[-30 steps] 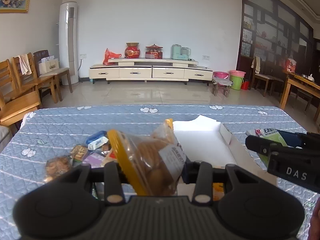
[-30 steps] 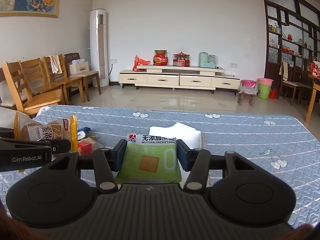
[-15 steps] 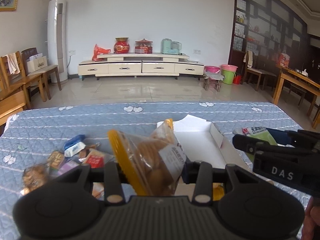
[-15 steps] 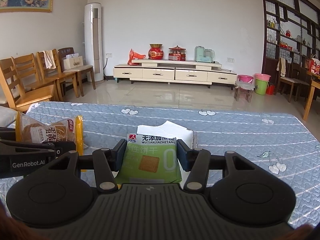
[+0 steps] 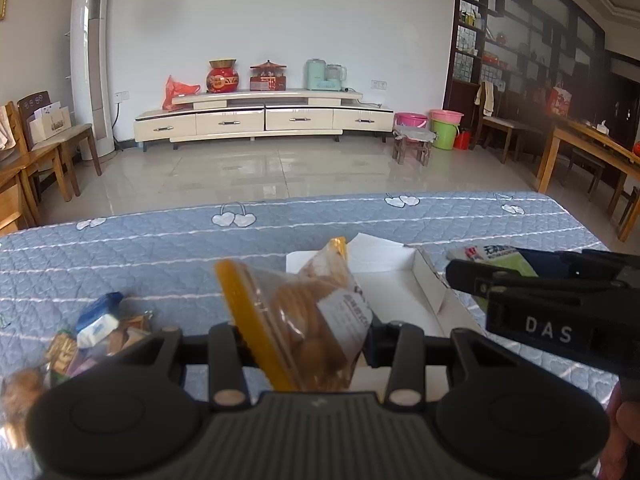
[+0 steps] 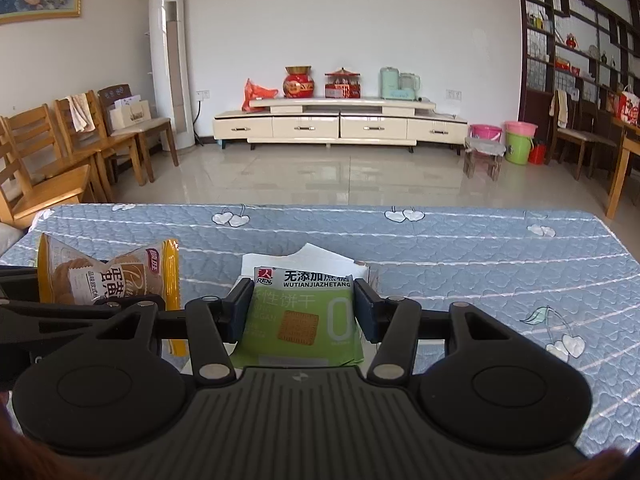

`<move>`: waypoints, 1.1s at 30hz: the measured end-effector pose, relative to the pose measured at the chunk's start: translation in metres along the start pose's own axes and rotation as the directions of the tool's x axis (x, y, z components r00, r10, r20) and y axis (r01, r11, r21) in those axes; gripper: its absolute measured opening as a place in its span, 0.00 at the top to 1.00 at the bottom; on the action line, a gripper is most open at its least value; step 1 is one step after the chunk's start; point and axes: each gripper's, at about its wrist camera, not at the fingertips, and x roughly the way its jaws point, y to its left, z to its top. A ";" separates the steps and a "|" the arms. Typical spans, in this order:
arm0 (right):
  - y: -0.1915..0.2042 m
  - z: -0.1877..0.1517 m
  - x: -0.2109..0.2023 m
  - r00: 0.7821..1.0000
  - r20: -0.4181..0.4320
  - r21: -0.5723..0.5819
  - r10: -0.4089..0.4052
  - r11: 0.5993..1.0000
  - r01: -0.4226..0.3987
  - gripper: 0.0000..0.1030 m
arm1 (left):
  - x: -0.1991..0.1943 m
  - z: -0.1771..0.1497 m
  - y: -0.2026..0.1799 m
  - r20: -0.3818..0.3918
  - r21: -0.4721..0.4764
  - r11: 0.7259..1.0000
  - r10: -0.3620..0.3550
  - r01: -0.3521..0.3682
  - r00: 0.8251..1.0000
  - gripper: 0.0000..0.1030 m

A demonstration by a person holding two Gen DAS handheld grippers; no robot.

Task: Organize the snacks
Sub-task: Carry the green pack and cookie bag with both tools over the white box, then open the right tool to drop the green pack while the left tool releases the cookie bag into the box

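My left gripper (image 5: 308,332) is shut on a clear bag of round biscuits with yellow ends (image 5: 304,316), held above the near edge of an open white box (image 5: 400,300). The bag also shows at the left of the right wrist view (image 6: 108,276). My right gripper (image 6: 304,308) is shut on a green cracker packet (image 6: 304,320), held just in front of the white box (image 6: 304,258). The right gripper and its green packet (image 5: 504,256) show at the right of the left wrist view.
A pile of small loose snacks (image 5: 96,332) lies on the blue quilted table cover (image 5: 160,256) to the left of the box. Wooden chairs (image 6: 60,160) stand past the table's left end. The far half of the table (image 6: 460,248) holds nothing.
Both grippers have shifted to the right and slightly forward with their packets still held. The snack pile has slid toward the left edge of the left wrist view.
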 end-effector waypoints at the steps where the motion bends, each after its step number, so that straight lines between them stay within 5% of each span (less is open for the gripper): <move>1: -0.001 0.001 0.005 1.000 -0.006 0.004 0.002 1.000 -0.002 0.37 | 0.004 0.001 -0.001 -0.005 -0.001 1.000 -0.001 0.001 1.000 0.60; 25: 0.006 0.023 0.066 0.996 -0.093 -0.014 -0.016 1.000 0.014 0.37 | 0.066 0.014 -0.019 -0.088 0.025 0.999 -0.028 0.030 0.996 0.60; 32: 0.006 0.025 0.074 0.994 -0.112 -0.013 -0.013 1.000 0.012 0.35 | 0.080 0.012 -0.022 -0.106 0.000 0.994 -0.105 0.106 0.989 0.56; 33: 0.006 0.025 0.072 0.994 -0.107 -0.016 -0.016 1.000 0.014 0.27 | 0.080 0.011 -0.022 -0.108 -0.010 0.992 -0.122 0.122 0.987 0.53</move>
